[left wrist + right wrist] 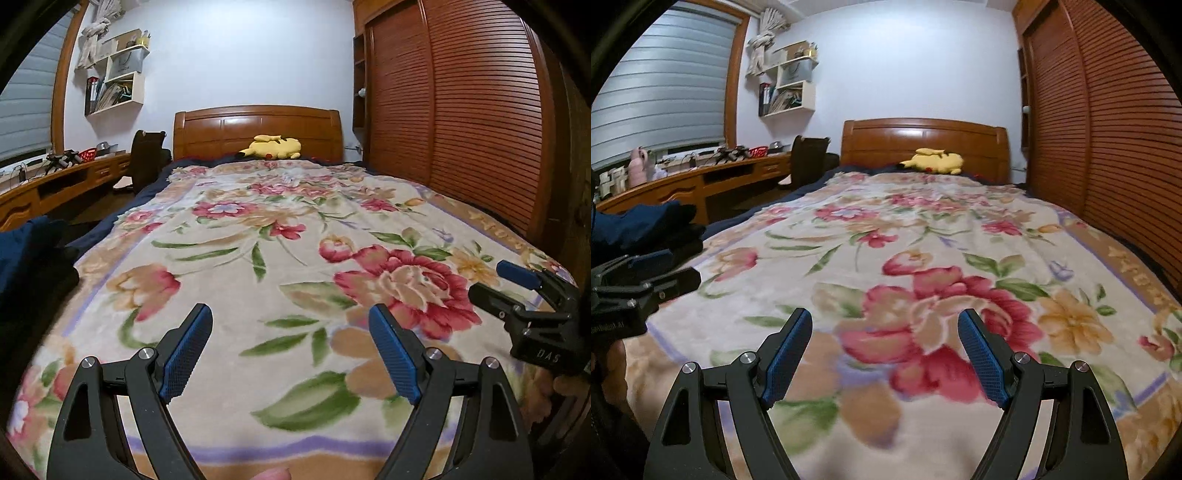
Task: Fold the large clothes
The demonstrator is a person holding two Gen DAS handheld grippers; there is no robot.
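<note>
Blue-padded fingers (pixel 188 354) of the left gripper (pixel 291 350) are seen spread wide, nothing between them, held over the near end of the floral blanket (pixel 258 229). Dark clothes (pixel 33 254) are noted at the far left, piled at the bed's left edge; they are also visible in the right wrist view (pixel 653 225), just beyond the left gripper (pixel 661 269). The right gripper (pixel 884 350) is likewise held with fingers (pixel 982 362) wide apart and empty above the blanket (pixel 923 229); it is seen at the right edge of the left view (pixel 506 280). A yellow plush (pixel 271 147) is recorded at the headboard (pixel 258 125). A slatted wardrobe (pixel 461 110) is noted right of the bed.
</note>
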